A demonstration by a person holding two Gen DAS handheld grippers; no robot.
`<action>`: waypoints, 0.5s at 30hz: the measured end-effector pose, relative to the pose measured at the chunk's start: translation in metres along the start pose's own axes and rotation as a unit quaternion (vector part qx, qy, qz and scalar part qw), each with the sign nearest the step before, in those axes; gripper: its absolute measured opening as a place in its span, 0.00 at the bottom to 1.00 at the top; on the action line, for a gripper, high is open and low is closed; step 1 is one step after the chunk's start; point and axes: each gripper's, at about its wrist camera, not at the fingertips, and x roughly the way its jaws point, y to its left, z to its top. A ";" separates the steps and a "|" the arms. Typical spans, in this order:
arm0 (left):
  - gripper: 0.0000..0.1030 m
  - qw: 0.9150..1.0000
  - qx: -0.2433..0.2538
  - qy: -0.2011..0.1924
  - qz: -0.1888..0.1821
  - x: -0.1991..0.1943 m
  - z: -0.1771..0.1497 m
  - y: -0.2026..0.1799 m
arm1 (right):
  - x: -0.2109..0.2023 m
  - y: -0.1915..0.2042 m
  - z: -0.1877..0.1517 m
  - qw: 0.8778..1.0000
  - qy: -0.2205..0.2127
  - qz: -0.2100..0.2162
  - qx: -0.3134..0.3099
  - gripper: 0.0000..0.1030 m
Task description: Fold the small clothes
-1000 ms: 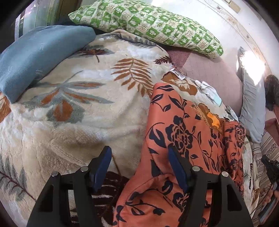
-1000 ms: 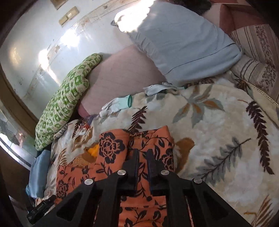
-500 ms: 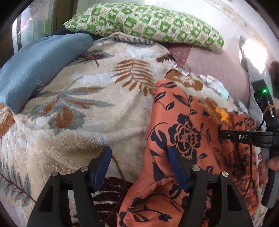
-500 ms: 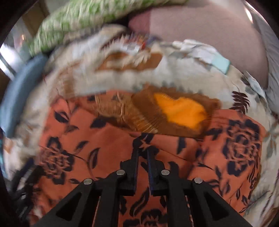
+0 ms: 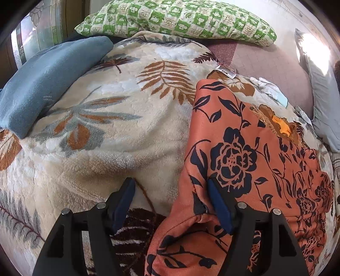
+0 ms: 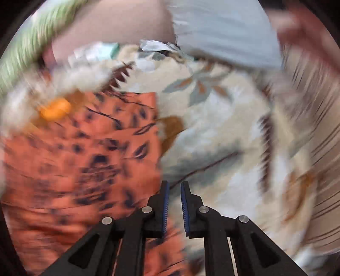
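Orange floral garment (image 5: 250, 174) lies on the leaf-print blanket (image 5: 119, 131), right of centre in the left wrist view; left gripper (image 5: 170, 203) spread wide, right finger on the cloth's near edge. Right wrist view, blurred: right gripper (image 6: 173, 203) slightly parted, empty. Best to pinch one edge cleanly.

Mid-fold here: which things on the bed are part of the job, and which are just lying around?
Job:
orange floral garment
left gripper, open at its edge
right gripper, narrow gap, holding nothing

Lying about:
leaf-print blanket
green checked pillow
blue cushion
grey pillow
pale glove
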 end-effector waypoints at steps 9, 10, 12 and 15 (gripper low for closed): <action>0.70 1.000 0.014 -0.003 0.008 -0.002 -0.003 0.000 | 0.031 0.054 0.017 0.995 -0.013 0.095 -0.001 0.14; 0.71 1.000 0.019 -0.003 0.013 -0.001 -0.003 -0.002 | 0.045 0.053 0.020 0.996 -0.013 0.085 0.005 0.14; 0.71 0.999 0.026 -0.003 0.019 -0.001 -0.003 -0.004 | 0.074 0.048 0.023 0.997 -0.009 0.071 0.007 0.13; 0.71 1.000 0.024 0.001 0.012 -0.001 -0.002 -0.002 | 0.071 0.024 0.030 0.988 -0.052 0.121 0.083 0.13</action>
